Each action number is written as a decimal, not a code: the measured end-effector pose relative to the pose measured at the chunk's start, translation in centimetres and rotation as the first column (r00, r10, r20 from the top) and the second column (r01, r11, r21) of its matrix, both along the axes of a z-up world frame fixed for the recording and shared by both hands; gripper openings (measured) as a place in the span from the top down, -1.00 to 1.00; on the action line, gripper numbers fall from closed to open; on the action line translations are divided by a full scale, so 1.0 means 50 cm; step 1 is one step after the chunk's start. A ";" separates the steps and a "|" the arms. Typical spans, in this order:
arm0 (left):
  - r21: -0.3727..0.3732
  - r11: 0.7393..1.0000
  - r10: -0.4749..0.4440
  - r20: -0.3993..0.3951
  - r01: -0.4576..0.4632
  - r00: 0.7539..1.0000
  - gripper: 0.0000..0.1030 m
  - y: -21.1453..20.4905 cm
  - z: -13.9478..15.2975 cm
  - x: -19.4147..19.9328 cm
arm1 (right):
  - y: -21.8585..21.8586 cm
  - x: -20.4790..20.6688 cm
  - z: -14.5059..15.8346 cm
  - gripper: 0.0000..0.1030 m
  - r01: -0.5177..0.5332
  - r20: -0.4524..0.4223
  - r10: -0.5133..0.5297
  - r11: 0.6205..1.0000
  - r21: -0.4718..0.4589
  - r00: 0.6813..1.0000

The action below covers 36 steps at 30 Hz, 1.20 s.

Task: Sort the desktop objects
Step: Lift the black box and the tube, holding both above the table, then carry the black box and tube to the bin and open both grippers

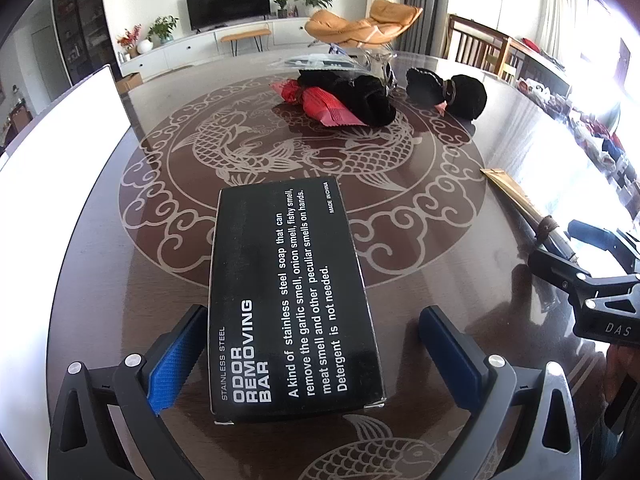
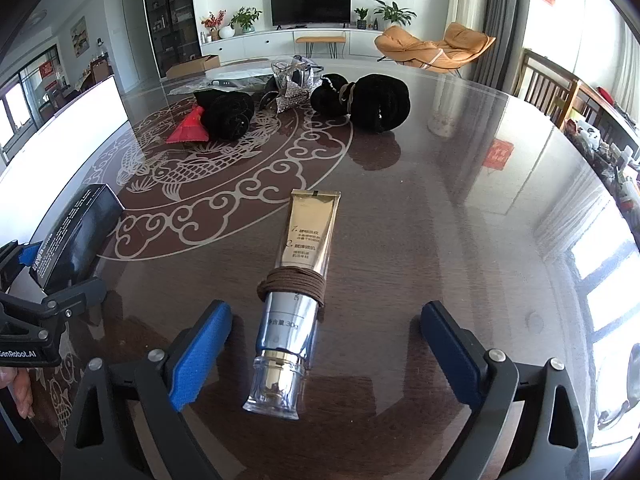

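Glossy bench (image 2: 460,208): black fuzzy bundles (image 2: 362,98) and a red packet (image 2: 187,131) beyond. Left tool (image 1: 308,354) gapes around a cardboard box (image 1: 290,300); right tool (image 2: 326,354) wide around a cord-wrapped gold tube (image 2: 298,292).

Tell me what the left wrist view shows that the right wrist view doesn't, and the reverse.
Only the left wrist view shows the printed top of the black box, "Odor Removing Bar", lying between the open left claw; the left pad is at the box's edge, the right pad clear.

Only the right wrist view shows the whole gold tube, with brown cord wound round it and its clear cap, between the open right claw, untouched.

Both show the dark fish-patterned table, the red packet and the black fabric bundles at the far side.
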State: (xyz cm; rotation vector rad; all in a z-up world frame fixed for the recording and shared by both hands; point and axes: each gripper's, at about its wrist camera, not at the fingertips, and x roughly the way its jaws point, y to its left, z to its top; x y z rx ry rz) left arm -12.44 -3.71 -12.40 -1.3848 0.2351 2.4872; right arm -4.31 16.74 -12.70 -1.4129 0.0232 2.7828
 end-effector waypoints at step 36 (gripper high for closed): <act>0.181 0.983 -0.045 0.037 0.037 0.998 -0.12 -0.143 0.123 0.064 | -0.072 -0.040 0.154 0.40 -0.265 0.214 0.284 0.958 -0.113 0.935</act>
